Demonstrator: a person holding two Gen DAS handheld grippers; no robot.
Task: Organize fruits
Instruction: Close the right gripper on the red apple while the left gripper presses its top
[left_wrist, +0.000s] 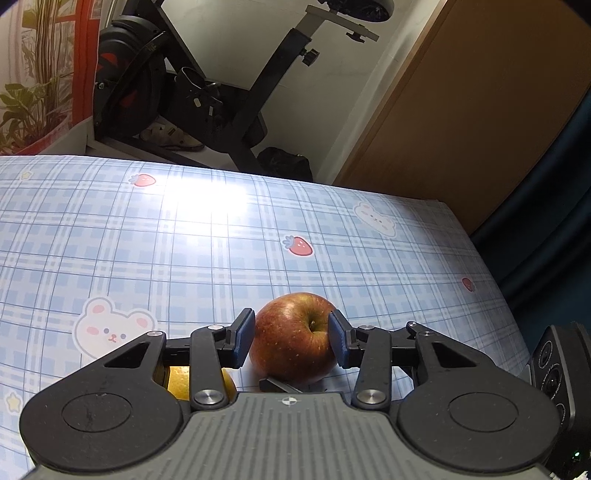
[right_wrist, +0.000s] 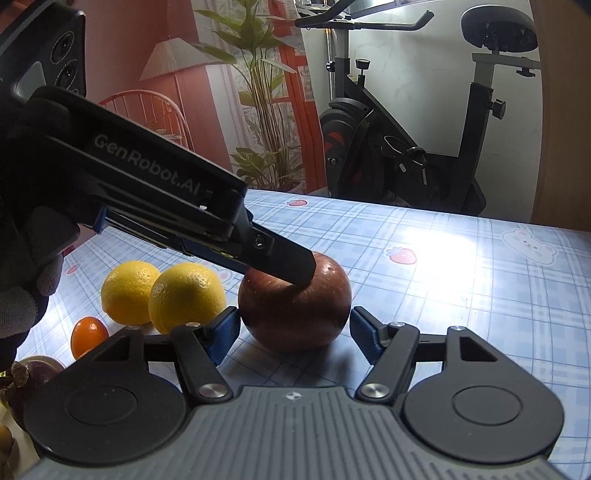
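Left wrist view. Nearest the lens: left gripper (left_wrist: 291, 338), grey ribbed body, black linkage arms, blue pads. Red apple (left_wrist: 293, 341) sits between the pads on the table (left_wrist: 184, 240), stem dimple turned toward the right-hand pad. Both pads lie against the apple's flanks, so the left gripper is pinching the apple. Part of a yellow fruit (left_wrist: 177, 384) shows under the left linkage arm, mostly hidden. Table covering is pale blue plaid with printed strawberries and bears. Black body of the right gripper (left_wrist: 557, 369) pokes in at the lower right edge. Beyond the table: an exercise bike (left_wrist: 192, 85), a wooden door (left_wrist: 461, 110), a potted plant (left_wrist: 33, 92) at far left.

Right wrist view. Right gripper (right_wrist: 293, 334) in the foreground, jaws spread, one blue pad on either side of the apple (right_wrist: 295, 314). The left pad is just beside the skin, the right pad stands clear of it with a visible gap, so no grip from this side. Left gripper (right_wrist: 301, 269) slants down from upper left, its tip on top of the apple; a gloved hand (right_wrist: 29, 266) carries it. Two lemons (right_wrist: 162, 293) touch each other just left of the apple. A small orange fruit (right_wrist: 88, 336) lies nearer, left of them. Dark purplish fruit (right_wrist: 26, 380) at the left edge, partly cut off.
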